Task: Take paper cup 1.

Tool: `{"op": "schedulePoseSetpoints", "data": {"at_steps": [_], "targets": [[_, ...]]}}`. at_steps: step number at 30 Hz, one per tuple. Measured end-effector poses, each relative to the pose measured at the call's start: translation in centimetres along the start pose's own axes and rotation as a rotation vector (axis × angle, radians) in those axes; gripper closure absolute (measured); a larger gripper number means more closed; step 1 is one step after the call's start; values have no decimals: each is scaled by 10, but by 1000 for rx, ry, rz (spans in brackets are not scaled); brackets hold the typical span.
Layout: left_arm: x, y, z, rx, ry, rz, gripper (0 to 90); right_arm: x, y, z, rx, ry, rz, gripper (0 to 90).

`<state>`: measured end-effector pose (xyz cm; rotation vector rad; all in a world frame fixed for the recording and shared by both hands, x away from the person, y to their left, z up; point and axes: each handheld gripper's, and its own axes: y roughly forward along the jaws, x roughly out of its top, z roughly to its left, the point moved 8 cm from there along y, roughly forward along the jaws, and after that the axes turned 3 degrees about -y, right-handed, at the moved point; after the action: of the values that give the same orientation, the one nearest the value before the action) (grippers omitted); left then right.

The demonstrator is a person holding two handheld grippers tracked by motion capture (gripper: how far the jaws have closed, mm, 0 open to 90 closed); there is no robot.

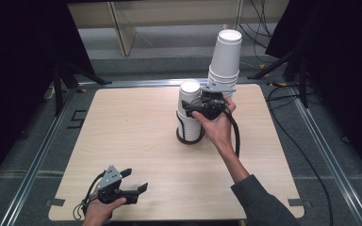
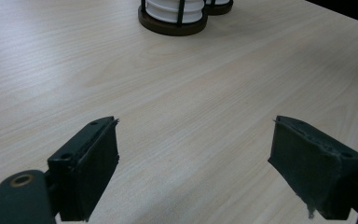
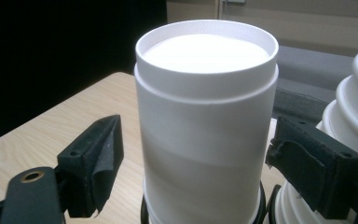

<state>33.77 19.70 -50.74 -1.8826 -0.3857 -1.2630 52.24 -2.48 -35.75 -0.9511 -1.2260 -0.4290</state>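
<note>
Two stacks of upturned white cups stand in dark round holders mid-table: a shorter stack [image 1: 189,110] and, behind it to the right, a taller stack [image 1: 226,54]. My right gripper [image 1: 192,104] is open, its jaws on either side of the top cup [image 3: 205,116] of the shorter stack; whether they touch it is unclear. The taller stack [image 3: 354,107] shows at the right edge of the right gripper view. My left gripper [image 1: 138,179] rests open near the table's front left, nothing between its jaws [image 2: 196,123]. Far ahead of it stands the shorter stack's holder base [image 2: 172,25].
The light wooden table [image 1: 136,127] has bare room on its left half and front. A black cable [image 1: 237,136] trails from the right gripper along the forearm. Dark curtains and stand legs [image 1: 59,80] flank the table; cables lie on the floor at the right.
</note>
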Motion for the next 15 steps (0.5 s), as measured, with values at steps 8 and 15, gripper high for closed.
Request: {"op": "schedulePoseSetpoints", "data": {"at_steps": [8, 15], "targets": [[0, 0, 0, -5, 2, -2, 145, 3, 8, 0, -43, -10, 19, 175], [0, 1, -1, -5, 4, 0, 145, 5, 15, -1, -67, -8, 26, 174]]}}
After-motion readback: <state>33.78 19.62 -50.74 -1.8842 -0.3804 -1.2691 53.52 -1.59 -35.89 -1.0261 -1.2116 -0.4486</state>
